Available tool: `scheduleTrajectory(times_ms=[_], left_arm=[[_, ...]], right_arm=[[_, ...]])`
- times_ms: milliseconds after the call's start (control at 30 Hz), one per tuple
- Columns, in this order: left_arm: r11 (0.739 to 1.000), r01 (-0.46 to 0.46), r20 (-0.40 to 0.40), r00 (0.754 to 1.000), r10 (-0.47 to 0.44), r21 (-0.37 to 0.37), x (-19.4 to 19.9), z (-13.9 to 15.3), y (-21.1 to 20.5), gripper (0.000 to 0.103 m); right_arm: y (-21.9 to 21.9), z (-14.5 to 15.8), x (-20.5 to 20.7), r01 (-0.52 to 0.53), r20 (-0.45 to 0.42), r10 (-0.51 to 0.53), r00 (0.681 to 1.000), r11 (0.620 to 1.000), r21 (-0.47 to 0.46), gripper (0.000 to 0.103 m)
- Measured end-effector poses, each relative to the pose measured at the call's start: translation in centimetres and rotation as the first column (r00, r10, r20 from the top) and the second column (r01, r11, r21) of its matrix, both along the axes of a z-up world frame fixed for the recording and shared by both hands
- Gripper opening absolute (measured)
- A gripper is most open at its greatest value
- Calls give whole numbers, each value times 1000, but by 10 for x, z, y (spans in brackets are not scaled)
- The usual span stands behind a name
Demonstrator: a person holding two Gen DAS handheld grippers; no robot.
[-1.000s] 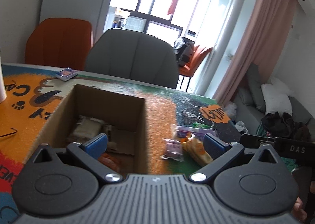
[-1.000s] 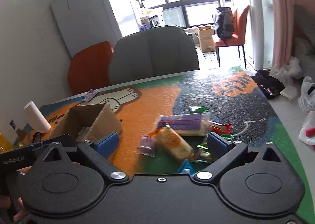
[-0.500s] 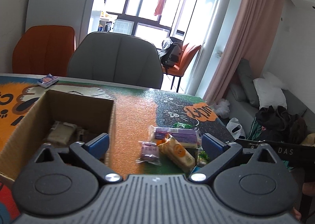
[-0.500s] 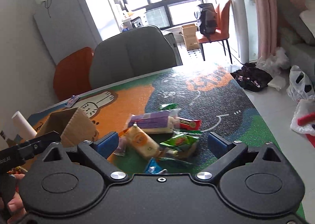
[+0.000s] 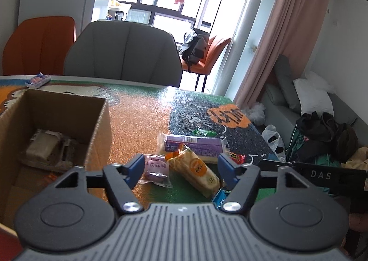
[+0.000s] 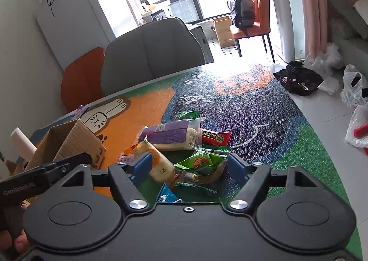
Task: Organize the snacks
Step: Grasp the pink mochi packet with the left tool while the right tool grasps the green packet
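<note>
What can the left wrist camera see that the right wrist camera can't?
Only the left wrist view looks down into the cardboard box, where a pale packet already lies. Only the right wrist view shows the green snack bags between the open right gripper, and a white roll behind the box. Both show the purple pack, the orange-labelled bun, the red bar and the grey chair. The left gripper is open too.

My left gripper [image 5: 180, 170] hung low with its blue-padded fingers [image 5: 134, 169] spread wide, gripping nothing. My right gripper [image 6: 189, 165] sat beside it, fingers [image 6: 235, 166] equally parted and empty, both pointing forward at about the same height.
</note>
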State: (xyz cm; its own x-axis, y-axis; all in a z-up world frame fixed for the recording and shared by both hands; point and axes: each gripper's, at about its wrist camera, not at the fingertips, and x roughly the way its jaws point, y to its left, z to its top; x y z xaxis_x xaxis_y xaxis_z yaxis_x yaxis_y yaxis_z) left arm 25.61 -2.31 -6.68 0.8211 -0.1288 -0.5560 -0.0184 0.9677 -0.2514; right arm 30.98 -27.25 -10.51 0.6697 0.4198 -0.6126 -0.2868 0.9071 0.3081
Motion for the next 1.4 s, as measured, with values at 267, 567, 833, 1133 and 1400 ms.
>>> scheduleTrajectory(times_ms=[267,567,833,1133,1400], left_arm=[[1000,-8,-61,998,9,8,21,-24,-4,53],[998,-34,-103,994,39,43,42,-46,-5,51],[996,-63,-126,990,71,67,56,-60,-2,51],[990,-74,-136,987,90,120,62,-70,-6,51],[991,-56,-141,987,72,118,60,-71,-8,36]], right_arm=[[1,-13,17,-2,-24,1,1000,1000,-17,68],[3,-29,32,-3,-52,1,999,999,-36,65],[9,-38,40,-11,-66,7,998,998,-54,65],[11,-45,43,-16,-81,10,997,997,-78,57],[9,-43,35,-17,-74,9,997,994,-105,30]])
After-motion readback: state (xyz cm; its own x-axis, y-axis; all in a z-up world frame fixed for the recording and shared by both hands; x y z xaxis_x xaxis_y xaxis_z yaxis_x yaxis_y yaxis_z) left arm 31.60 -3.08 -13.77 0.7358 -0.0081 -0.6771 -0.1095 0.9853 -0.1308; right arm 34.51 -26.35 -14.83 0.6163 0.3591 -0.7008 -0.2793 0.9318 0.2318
